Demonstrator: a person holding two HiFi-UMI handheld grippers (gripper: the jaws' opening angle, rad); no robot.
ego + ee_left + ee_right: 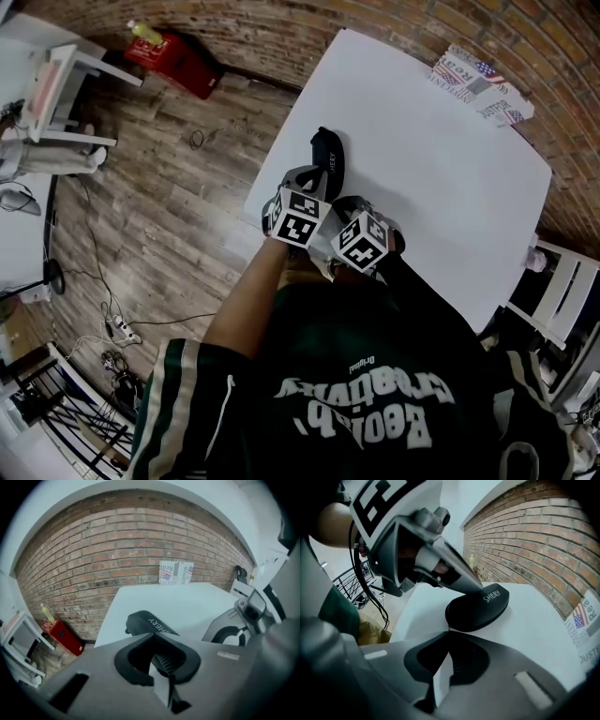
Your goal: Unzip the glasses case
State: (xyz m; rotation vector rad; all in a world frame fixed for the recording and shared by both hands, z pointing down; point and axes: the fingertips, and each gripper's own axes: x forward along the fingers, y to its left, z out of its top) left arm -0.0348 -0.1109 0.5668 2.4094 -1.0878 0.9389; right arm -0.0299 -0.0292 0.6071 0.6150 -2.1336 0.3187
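The black oval glasses case point(480, 607) is seen closed on the white counter point(441, 159), just ahead of the jaws of the left gripper point(152, 637) and right gripper point(449, 632), both pressed together empty; the approach is judged in hand, with the zip pull to be pinched next.

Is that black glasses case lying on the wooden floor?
No, the glasses case lies on the white table, close to its edge.

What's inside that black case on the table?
Nothing shows: the case looks shut on the white table, so its inside is covered. Only its black shell and white lettering can be seen.
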